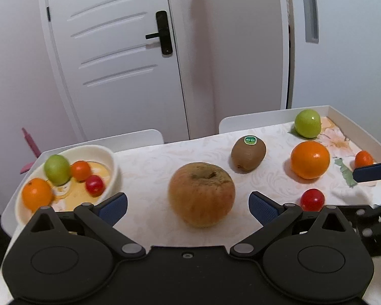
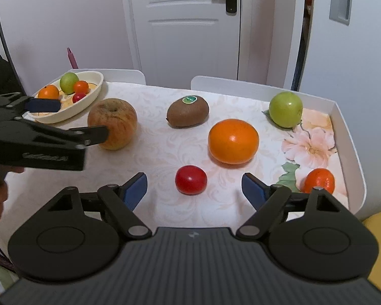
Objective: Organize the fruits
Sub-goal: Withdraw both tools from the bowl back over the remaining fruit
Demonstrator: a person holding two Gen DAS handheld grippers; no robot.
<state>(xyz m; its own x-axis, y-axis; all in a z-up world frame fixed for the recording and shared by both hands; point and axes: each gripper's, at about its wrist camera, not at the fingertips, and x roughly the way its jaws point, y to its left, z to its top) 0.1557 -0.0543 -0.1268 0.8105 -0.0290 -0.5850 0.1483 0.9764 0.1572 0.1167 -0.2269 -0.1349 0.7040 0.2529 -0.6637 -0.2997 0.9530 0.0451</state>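
- Left gripper (image 1: 188, 204): jaws wide apart, nothing held. The large brownish apple (image 1: 202, 194) sits on the table between the blue pads, touching neither. In the right wrist view this gripper (image 2: 71, 119) enters from the left, one finger crossing in front of the apple (image 2: 112, 123).
- Right gripper (image 2: 194, 189): jaws wide apart, empty. The red cherry tomato (image 2: 191, 179) lies on the table just ahead of the gap between its fingers.
- Cream oval dish (image 2: 89, 96), far left: holds a green fruit, two orange fruits and a small red one.
- Loose on the white tray-table (image 2: 353, 152): kiwi (image 2: 188, 111) with green sticker, mid-far; large orange (image 2: 233, 141) right of centre; green apple (image 2: 285, 109) far right; small orange fruit (image 2: 319, 180) near right, beside the rim.
- Background: white door (image 1: 109, 50) with black handle.
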